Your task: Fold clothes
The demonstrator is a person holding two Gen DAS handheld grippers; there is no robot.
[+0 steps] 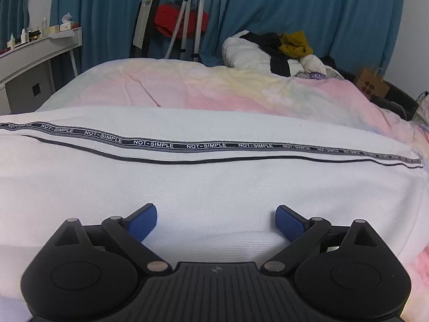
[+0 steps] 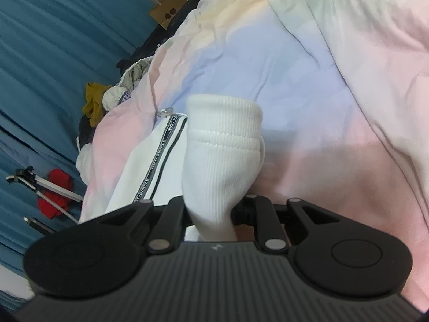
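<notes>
Now | my left gripper (image 1: 216, 218) released over white trousers (image 1: 214, 187) on bed (image 1: 166, 86) | right gripper (image 2: 211, 214) clenched on ribbed cuff (image 2: 222, 145)

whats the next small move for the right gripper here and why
Probably carry the ribbed cuff across over the flat white trousers and lay it down. The right gripper is shut on that cuff, lifted off the bedspread, while the left gripper is open over the flat part, gripping nothing.

White striped trousers (image 1: 214, 182) flat, cuff (image 2: 222, 145) lifted
</notes>
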